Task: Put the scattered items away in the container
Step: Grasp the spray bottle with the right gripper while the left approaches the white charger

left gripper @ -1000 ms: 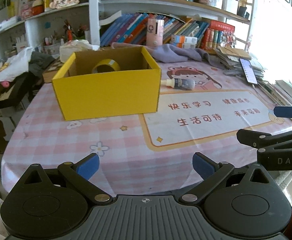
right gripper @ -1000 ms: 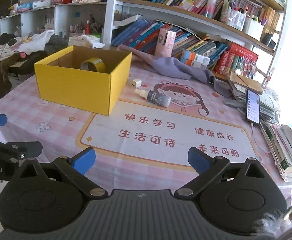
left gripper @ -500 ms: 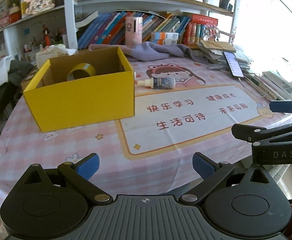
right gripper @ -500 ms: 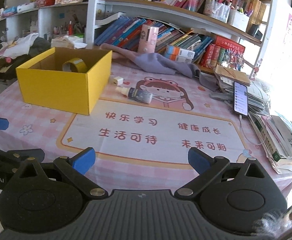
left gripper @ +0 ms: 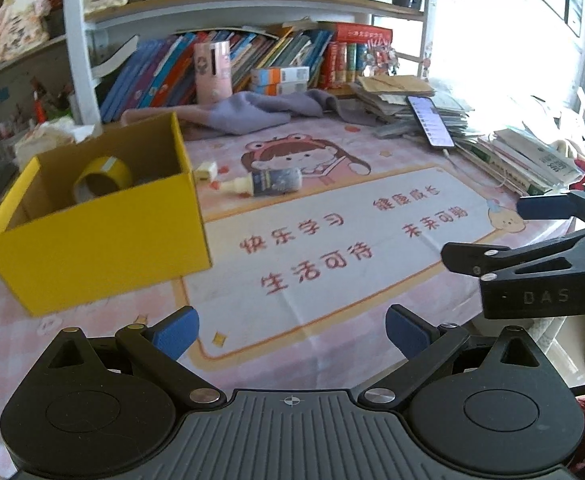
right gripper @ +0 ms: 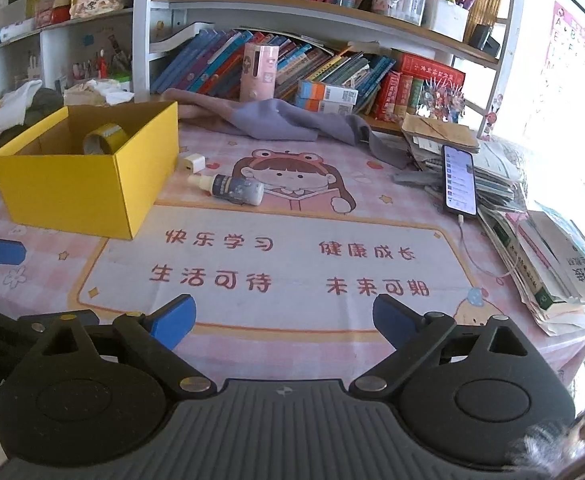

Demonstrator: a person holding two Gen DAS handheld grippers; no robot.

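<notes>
Since a second ago both grippers have slid sideways over the worktop [right gripper: 92, 276]: in the left wrist view the yellow box [left gripper: 104, 240] has drifted to the left edge, and the bottle [right gripper: 232, 190] now lies nearer the middle.

The left gripper [left gripper: 290, 328] has its fingers [left gripper: 176, 330] spread wide, with nothing between them, touching nothing. The right gripper [right gripper: 282, 316] also has its fingers [right gripper: 172, 318] wide apart but is closing slightly, with nothing between them either.

The box stands open on the pink checked cloth with a roll of yellow tape [right gripper: 104, 138] inside. The bottle lies on its side just right of the box, on the cartoon girl print. A small white charger plug [right gripper: 191, 162] sits beside the box's far corner, near the bottle's cap. A phone [right gripper: 458, 180] rests on stacked papers at the right.
</notes>
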